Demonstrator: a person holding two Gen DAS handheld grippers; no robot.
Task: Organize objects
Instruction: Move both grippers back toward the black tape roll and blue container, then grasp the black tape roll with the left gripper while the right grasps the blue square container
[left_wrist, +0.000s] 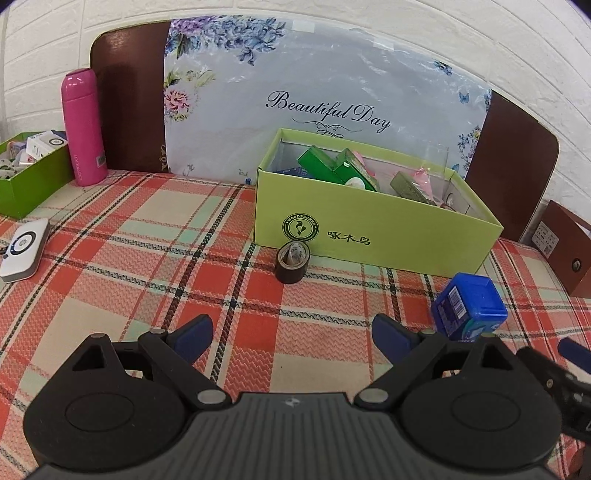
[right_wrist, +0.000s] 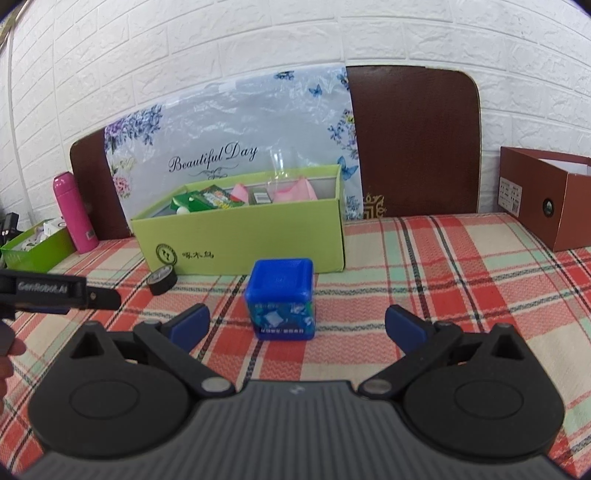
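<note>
— Where are your hand-held grippers?

— Both hang over the plaid cloth (left_wrist: 122, 236) on the desk. My left hand-held gripper (left_wrist: 291, 334) stands wide, nothing between its fingers. My right hand-held gripper (right_wrist: 297, 326) is wide too — the blue box (right_wrist: 281, 297) sits on the cloth just ahead of its gap, touching neither finger.

— And the rest?

— The tape roll (left_wrist: 292, 261) stands on edge right against the front wall of the green box (left_wrist: 373, 236). That box is open and holds green packets (left_wrist: 334, 166) and something pink (right_wrist: 295, 190). Far left there's a pink bottle (left_wrist: 82, 125) upright, beside a smaller green tray (left_wrist: 33, 184) of odds and ends; a white device (left_wrist: 24, 249) lies flat in front of the tray. At the right edge stands a brown box (right_wrist: 546, 201). Behind it all a floral board (left_wrist: 314, 85) leans on the brick wall.
</note>
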